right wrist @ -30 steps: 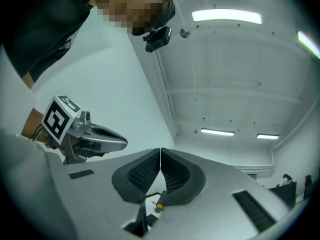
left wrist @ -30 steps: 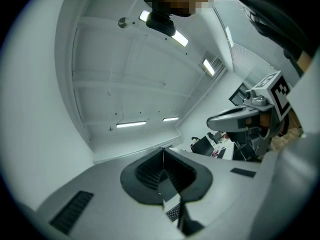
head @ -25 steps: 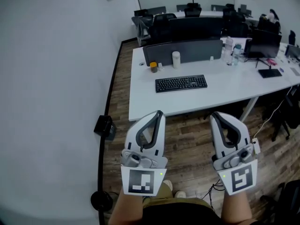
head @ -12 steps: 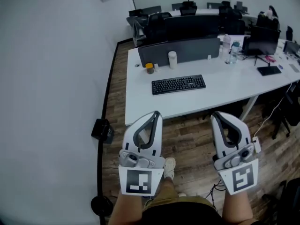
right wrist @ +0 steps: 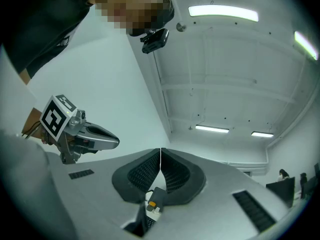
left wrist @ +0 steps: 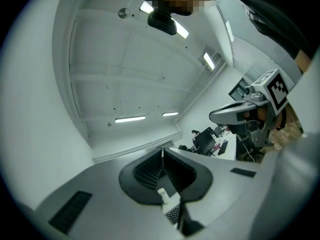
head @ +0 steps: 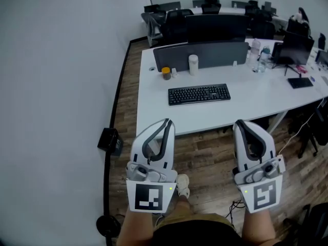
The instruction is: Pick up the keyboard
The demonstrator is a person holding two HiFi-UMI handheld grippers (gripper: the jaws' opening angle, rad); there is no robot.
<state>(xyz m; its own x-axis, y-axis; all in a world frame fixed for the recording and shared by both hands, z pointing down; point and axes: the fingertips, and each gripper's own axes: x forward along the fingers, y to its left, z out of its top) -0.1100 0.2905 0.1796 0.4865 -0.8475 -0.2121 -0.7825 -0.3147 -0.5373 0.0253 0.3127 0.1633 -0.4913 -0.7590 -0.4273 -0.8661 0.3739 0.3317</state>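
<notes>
The keyboard (head: pixel 199 94) lies flat on the white desk (head: pixel 256 99), near the front edge, with a white bottle (head: pixel 193 64) and a small orange-capped jar (head: pixel 166 74) behind it in front of a grey partition (head: pixel 202 53). Nothing touches it, so the pickup has not begun. By my reading the whole task is left: closing the gap to the desk, spreading a claw, gripping and lifting. The person stands on the wooden floor (head: pixel 205 158) well short of the desk edge, with one shoe (head: pixel 183 184) showing between the forearms. Both hands are held out low in front of the body, side by side and well apart. Each claw points forward toward the desk and is tipped somewhat upward, so their own cameras take in mostly ceiling and lights. The left claw (head: pixel 167 122) has its jaws pressed together with nothing between them. In the left gripper view the ribbed pads meet in a thin seam, and the bottle and a corner of the keyboard show only far beyond, under the tips. The right claw (head: pixel 242 123) is likewise pressed together and empty. The small shape below its pads looks like the jar in the distance, though it is too small to be sure.
</notes>
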